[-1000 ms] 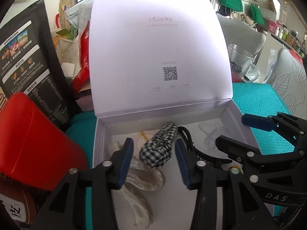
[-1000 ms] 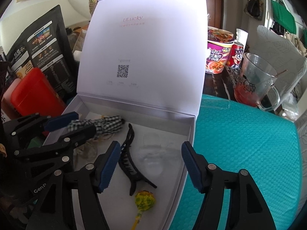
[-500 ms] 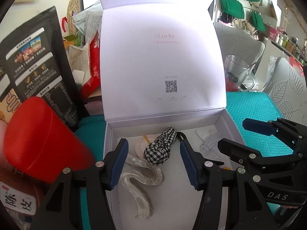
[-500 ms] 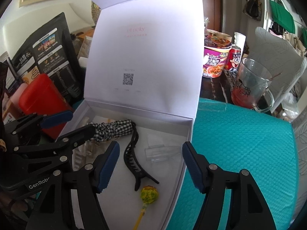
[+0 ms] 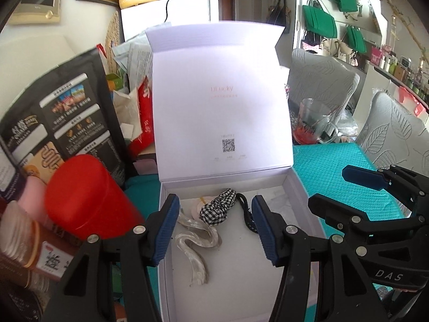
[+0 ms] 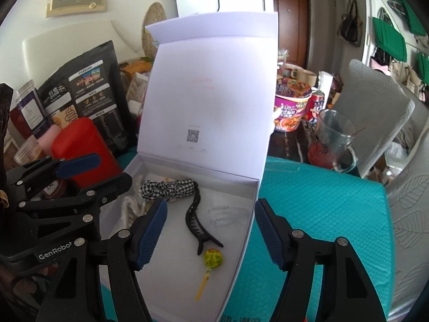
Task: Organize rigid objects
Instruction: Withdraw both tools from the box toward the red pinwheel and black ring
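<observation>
White gift box (image 5: 300,201) sits lid-up on the teal tabletop (image 6: 321,214). Inside I see a gingham scrunchie (image 5: 218,209), black claw clip (image 6: 197,220), clear wavy hair clip (image 5: 197,244) and a yellow-green lollipop (image 6: 212,259). My left gripper (image 5: 213,228) and right gripper (image 6: 210,228) hover over it, jaws spread wide, nothing held. Red canister (image 5: 85,201) beside the box.

Bright, even daylight, soft shadows, mild glare on the white lid (image 5: 222,102), strong fisheye bending and dark corners.
</observation>
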`<state>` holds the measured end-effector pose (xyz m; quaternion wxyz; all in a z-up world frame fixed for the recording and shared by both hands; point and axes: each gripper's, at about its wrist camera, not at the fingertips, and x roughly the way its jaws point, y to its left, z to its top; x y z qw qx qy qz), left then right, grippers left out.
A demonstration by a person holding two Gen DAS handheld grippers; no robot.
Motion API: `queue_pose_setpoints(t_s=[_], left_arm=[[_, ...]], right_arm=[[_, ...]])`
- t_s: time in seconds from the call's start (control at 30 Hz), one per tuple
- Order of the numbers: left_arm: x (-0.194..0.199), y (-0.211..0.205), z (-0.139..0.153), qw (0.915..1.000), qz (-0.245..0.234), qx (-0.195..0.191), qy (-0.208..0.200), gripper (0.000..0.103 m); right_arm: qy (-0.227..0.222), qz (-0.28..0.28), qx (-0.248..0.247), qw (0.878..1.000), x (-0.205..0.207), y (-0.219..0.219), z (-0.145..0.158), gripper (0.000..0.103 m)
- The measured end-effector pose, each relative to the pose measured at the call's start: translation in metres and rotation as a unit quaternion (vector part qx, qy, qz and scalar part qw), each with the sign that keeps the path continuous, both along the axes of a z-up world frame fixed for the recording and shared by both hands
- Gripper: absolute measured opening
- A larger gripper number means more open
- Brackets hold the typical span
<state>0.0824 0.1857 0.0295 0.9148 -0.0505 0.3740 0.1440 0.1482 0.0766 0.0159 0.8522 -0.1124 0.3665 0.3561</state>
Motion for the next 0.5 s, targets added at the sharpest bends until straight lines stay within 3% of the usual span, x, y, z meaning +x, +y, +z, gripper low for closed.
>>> queue_pose_setpoints(t_s=[0.5], left_arm=[[-0.058,-0.047,0.052,0.9984,-0.013,0.026,-0.048,0.056]], right_arm=[[-0.048,-0.006,0.029,0.998,-0.054,-0.046,0.043,0.07]])
